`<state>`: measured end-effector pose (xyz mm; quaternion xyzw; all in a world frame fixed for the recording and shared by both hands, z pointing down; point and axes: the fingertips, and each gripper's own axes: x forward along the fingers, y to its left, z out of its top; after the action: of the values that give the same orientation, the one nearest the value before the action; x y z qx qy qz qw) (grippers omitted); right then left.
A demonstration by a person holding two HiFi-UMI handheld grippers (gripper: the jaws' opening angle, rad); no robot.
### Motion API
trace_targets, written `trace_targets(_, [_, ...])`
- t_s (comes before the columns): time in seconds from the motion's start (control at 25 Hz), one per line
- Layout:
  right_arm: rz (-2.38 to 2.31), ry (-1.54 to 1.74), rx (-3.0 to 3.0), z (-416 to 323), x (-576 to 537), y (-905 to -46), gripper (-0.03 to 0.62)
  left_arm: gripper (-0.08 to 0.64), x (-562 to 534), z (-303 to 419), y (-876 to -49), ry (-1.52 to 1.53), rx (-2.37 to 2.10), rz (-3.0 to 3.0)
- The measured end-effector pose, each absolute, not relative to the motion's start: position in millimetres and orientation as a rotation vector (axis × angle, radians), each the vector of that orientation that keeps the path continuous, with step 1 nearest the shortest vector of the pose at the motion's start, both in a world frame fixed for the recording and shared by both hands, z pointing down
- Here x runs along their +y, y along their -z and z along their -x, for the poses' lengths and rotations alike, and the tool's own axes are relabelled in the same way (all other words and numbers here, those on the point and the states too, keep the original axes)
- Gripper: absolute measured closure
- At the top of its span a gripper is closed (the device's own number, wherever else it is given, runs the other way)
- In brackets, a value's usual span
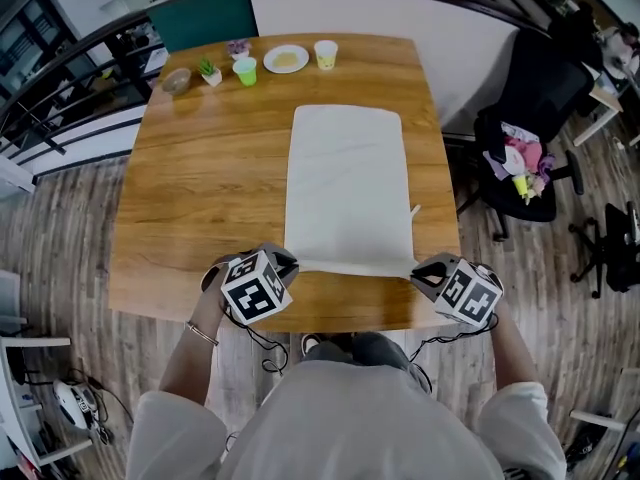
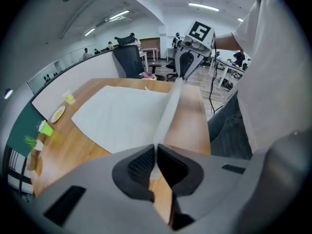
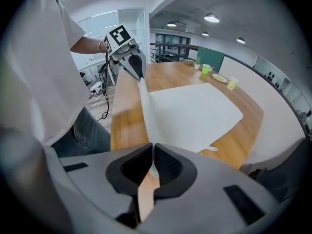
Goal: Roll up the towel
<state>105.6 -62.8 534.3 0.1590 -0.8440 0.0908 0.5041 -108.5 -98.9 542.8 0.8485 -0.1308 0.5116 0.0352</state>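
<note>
My left hand-held gripper (image 2: pixel 155 162) and right hand-held gripper (image 3: pixel 152 165) are each closed on a near corner of the towel (image 1: pixel 345 183), which lies on the bench (image 1: pixel 200 188). If one thin pinch slips, the roll may start crooked.

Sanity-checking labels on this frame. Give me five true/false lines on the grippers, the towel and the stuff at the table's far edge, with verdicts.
1. The left gripper is shut on the towel's near edge. True.
2. The right gripper is open and empty. False: it is shut on the same near edge, at the other corner.
3. The towel is rolled into a cylinder. False: it lies spread flat on the wooden table, with only the near edge held up.
4. A plate sits between two cups at the far edge. True: green cup on one side, pale cup on the other.
5. The green cup stands on the towel. False: it stands on bare wood beyond it.
</note>
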Motion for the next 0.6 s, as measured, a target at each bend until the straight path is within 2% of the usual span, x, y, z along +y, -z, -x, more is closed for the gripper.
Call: trace_targets(0.6, [-0.417, -0.189, -2.003, -116.7, -189.2, -561.3, 0.578, 0.538, -209.3, 99.4, -569.0, -1.603, -0.473, -2.519])
